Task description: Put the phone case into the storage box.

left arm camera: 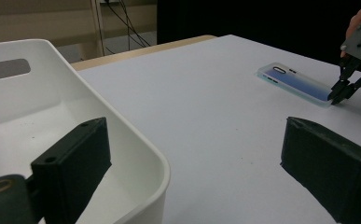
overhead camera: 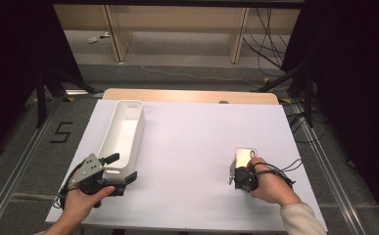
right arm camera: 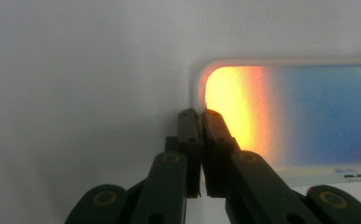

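The right gripper [overhead camera: 242, 169] was down at the near end of the phone case [overhead camera: 245, 156], and its 2 jaws were pinched together on the case's rim, clenched tight on that thin edge with no gap between the pads. From the right gripper view, the case [right arm camera: 299, 116] lay flat on the white table cover [right arm camera: 75, 70], its clear wall caught between the fingertips [right arm camera: 214, 122], one pad outside the rim and one inside over the glowing orange-to-blue panel. The case sat on the right half of the table, well apart from the white bin [overhead camera: 123, 134], which ran lengthwise along the left side. Over on that side, the left gripper [overhead camera: 121, 171] was held at the bin's near end, its jaws spread wide and gripping nothing; in the left gripper view one black pad [left arm camera: 73, 163] hung inside the bin [left arm camera: 141, 154], against the inner face of its wall, and the other stood out over the bare table surface. From there the case [left arm camera: 295, 84] showed far off with the right gripper [left arm camera: 339, 93] nipped onto its end. The person's right hand [overhead camera: 270, 186] wrapped the tool from behind, cable trailing off to the right.
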A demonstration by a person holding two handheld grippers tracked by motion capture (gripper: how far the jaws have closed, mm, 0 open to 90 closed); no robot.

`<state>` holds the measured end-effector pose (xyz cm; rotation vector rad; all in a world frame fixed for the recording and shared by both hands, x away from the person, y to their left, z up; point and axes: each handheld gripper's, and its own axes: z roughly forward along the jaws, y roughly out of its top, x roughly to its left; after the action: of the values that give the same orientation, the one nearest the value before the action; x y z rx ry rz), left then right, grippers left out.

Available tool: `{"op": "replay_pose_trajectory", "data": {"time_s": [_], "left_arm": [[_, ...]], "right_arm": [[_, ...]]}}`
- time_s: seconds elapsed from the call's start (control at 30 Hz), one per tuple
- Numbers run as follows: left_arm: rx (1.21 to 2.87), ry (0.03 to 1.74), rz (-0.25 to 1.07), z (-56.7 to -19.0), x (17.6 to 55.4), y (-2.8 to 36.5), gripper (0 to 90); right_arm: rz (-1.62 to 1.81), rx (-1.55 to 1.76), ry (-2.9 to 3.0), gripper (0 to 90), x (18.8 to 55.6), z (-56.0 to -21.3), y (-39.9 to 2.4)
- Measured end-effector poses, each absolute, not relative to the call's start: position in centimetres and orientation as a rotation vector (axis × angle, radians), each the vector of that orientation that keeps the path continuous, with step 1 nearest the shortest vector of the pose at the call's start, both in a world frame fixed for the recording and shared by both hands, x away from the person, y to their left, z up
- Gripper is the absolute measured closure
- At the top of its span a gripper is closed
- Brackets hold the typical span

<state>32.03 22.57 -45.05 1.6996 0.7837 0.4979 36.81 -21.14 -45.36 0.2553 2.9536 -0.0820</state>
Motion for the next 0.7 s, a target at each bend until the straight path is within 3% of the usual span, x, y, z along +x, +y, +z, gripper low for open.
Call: {"op": "replay_pose_trajectory", "data": {"time_s": [0.7], "left_arm": [[1.706,0.787,0.492,-45.09,32.02,22.51,7.8]], "right_arm": [[-0.048,0.261,2.944,88.7,36.26,-45.06,-21.38]]}}
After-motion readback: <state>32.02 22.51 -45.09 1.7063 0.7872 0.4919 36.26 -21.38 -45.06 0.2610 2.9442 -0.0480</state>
